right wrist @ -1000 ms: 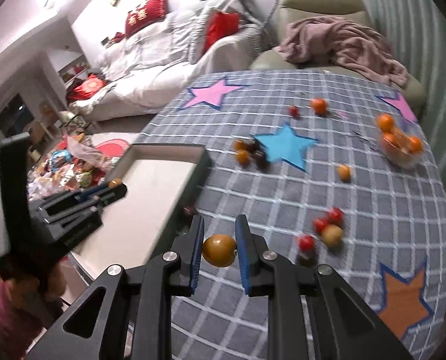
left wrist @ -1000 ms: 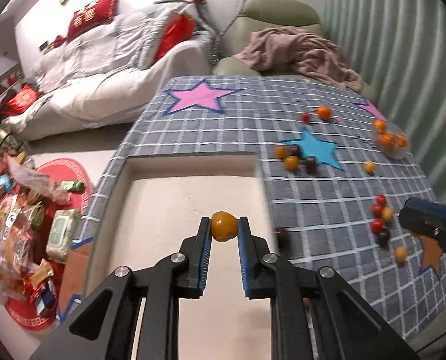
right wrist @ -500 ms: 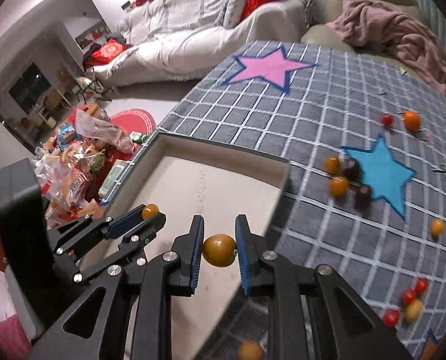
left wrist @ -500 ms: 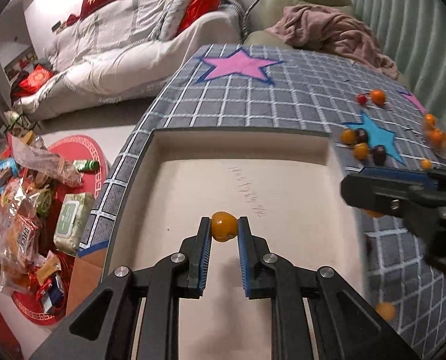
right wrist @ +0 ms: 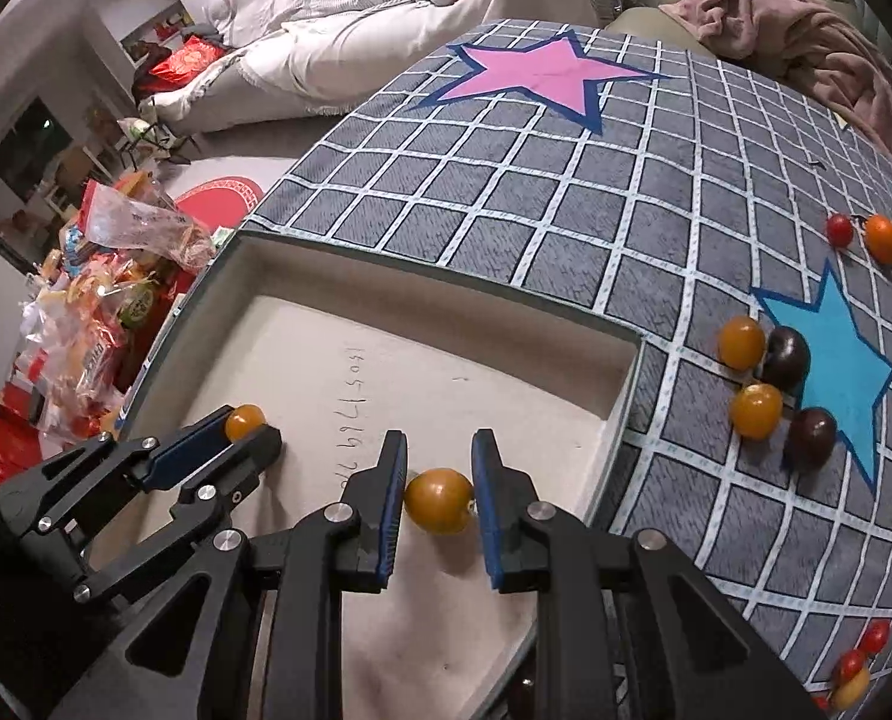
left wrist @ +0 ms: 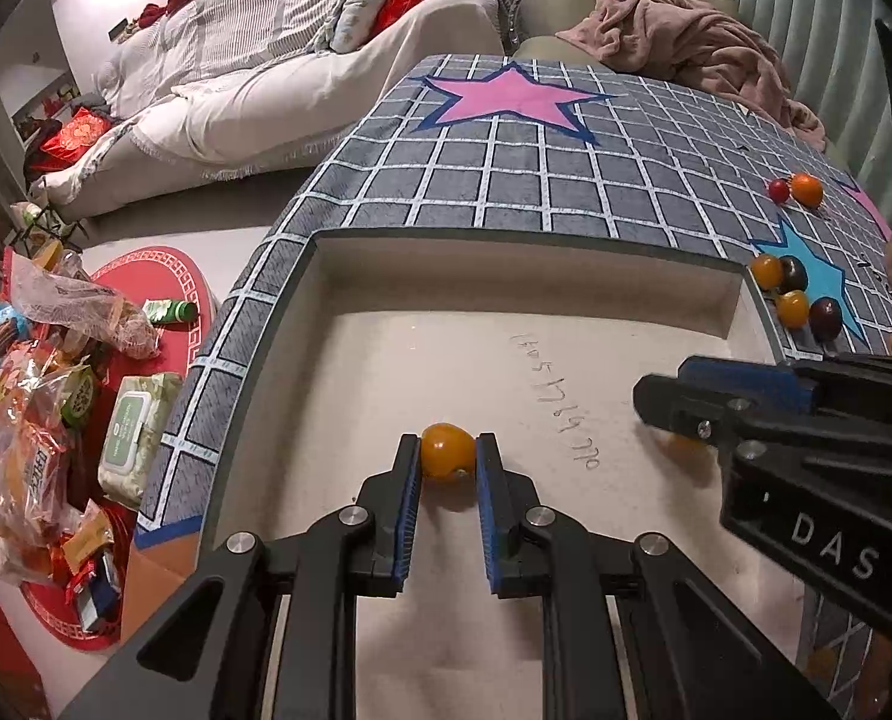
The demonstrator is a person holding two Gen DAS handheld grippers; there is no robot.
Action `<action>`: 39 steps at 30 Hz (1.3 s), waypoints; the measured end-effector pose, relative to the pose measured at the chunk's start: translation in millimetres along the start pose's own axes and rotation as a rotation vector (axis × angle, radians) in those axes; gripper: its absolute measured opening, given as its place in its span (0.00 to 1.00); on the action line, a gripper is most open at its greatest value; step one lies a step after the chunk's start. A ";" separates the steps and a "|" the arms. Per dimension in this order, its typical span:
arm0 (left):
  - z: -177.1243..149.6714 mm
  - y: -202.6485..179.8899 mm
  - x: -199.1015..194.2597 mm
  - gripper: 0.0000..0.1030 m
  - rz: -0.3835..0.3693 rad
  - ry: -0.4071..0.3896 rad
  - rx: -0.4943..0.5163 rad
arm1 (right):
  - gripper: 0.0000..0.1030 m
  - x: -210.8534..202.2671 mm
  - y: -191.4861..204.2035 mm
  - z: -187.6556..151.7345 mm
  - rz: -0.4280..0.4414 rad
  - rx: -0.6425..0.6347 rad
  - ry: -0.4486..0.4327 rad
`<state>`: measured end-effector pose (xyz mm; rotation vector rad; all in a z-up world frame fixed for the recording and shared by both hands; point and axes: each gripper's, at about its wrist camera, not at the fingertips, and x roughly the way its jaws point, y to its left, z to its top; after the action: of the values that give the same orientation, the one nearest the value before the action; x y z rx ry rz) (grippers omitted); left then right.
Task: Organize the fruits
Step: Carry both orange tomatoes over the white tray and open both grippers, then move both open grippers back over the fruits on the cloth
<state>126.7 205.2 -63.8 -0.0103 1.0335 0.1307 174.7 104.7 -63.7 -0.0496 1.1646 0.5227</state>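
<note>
Two small orange round fruits hung over the shallow beige tray point(left wrist: 338, 276): left tongs point(left wrist: 447, 461) clamped one point(left wrist: 447, 459), right tongs point(right wrist: 437, 501), jaws just loosening, touched the other point(right wrist: 438, 501). Neither was down; orange, red and dark fruits point(right wrist: 772, 384) lay far right on the grey checked worktop point(right wrist: 505, 204).

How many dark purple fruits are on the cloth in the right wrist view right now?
2. One dark fruit sits at the blue star's left edge beside an orange fruit; the other dark fruit lies just below it. More may be hidden outside the frame.
</note>
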 end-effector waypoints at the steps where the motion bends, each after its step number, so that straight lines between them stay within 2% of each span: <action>1: 0.0 -0.4 0.2 0.19 -0.001 -0.002 0.001 | 0.36 0.1 0.0 0.0 -0.002 -0.003 0.000; 2: 0.1 -0.1 0.3 0.21 -0.002 -0.002 0.002 | 0.48 -2.7 1.1 -0.1 0.011 -0.010 -0.011; 3: 0.6 0.6 1.0 0.34 0.004 -0.004 0.000 | 0.56 -4.9 2.2 0.3 0.015 -0.014 -0.018; 4: 0.2 1.8 0.6 0.51 0.011 -0.006 -0.006 | 0.70 -8.8 4.4 0.9 0.017 -0.022 -0.032; 5: -0.1 2.8 -0.1 0.88 0.016 -0.013 -0.012 | 0.77 -12.1 5.6 1.4 0.016 -0.024 -0.040; 6: -0.7 4.9 -3.2 0.97 0.033 -0.037 -0.024 | 0.78 -16.2 6.3 2.1 0.014 -0.025 -0.051; 9: -0.5 8.5 -15.6 0.97 0.019 -0.097 -0.039 | 0.80 -30.5 8.1 2.2 0.018 -0.019 -0.083; 11: -1.7 6.5 -16.4 0.97 0.034 -0.094 -0.024 | 0.82 -46.2 7.2 -0.9 0.014 -0.029 -0.118; 15: -3.6 7.9 -16.4 0.97 0.034 -0.075 -0.036 | 0.86 -75.7 -3.3 -17.8 -0.056 -0.035 -0.179; 17: -5.2 5.6 -22.2 0.97 0.023 -0.080 -0.038 | 0.93 -86.9 -13.4 -31.6 -0.090 -0.026 -0.192; 23: -16.9 -15.0 -40.0 0.97 0.005 -0.082 0.018 | 0.93 -102.2 -42.8 -70.5 -0.136 0.021 -0.160; 28: -31.8 -40.5 -65.8 0.97 -0.044 -0.102 0.074 | 0.93 -115.5 -63.3 -99.4 -0.167 0.066 -0.145; 39: -66.5 -109.6 -120.5 0.97 -0.157 -0.159 0.199 | 0.94 -159.0 -111.6 -163.9 -0.228 0.193 -0.185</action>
<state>21.4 79.3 -0.4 0.0980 0.8794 -0.1128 33.8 -101.3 -15.4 0.0319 1.0084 0.2071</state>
